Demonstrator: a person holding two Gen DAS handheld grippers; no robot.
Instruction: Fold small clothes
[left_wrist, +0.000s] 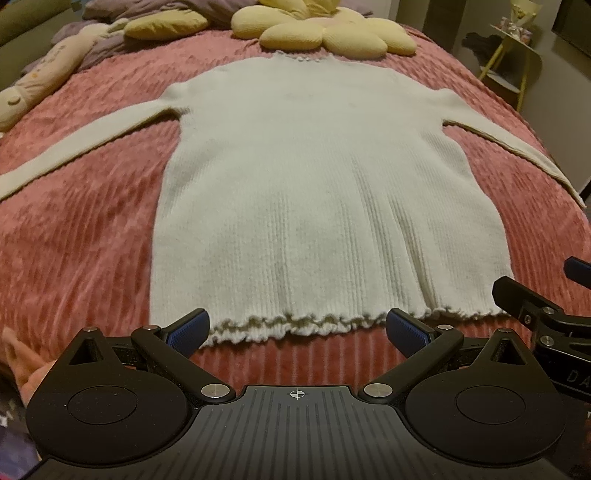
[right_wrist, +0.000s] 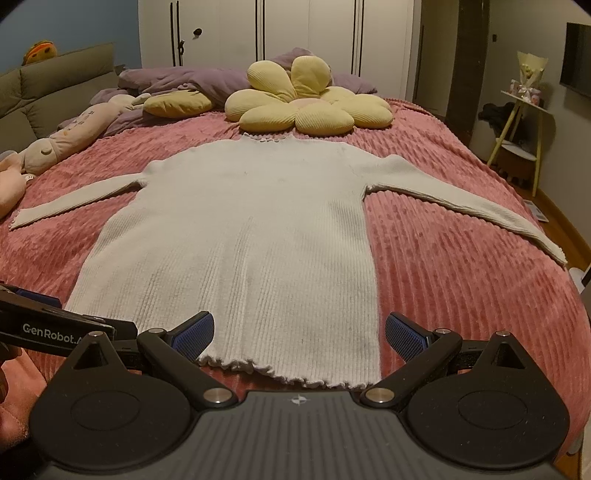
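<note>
A cream ribbed sweater (left_wrist: 314, 177) lies flat on the pink bedspread (left_wrist: 81, 221), neck far, ruffled hem near, both sleeves spread out to the sides. My left gripper (left_wrist: 297, 326) is open, hovering just short of the hem with nothing between its blue pads (left_wrist: 188, 332). The right gripper's fingers (left_wrist: 535, 306) show at the right edge of the left wrist view. In the right wrist view the same sweater (right_wrist: 251, 229) lies ahead, and my right gripper (right_wrist: 299, 328) is open over the hem's right half. The left gripper's body (right_wrist: 55, 328) shows at the left there.
A yellow flower cushion (right_wrist: 303, 99) lies past the neckline, with purple bedding (right_wrist: 192, 81) behind it. A long plush toy (right_wrist: 66, 136) lies at the left side of the bed. A small yellow side table (right_wrist: 524, 122) stands off the bed's right edge. White wardrobe doors (right_wrist: 295, 37) are at the back.
</note>
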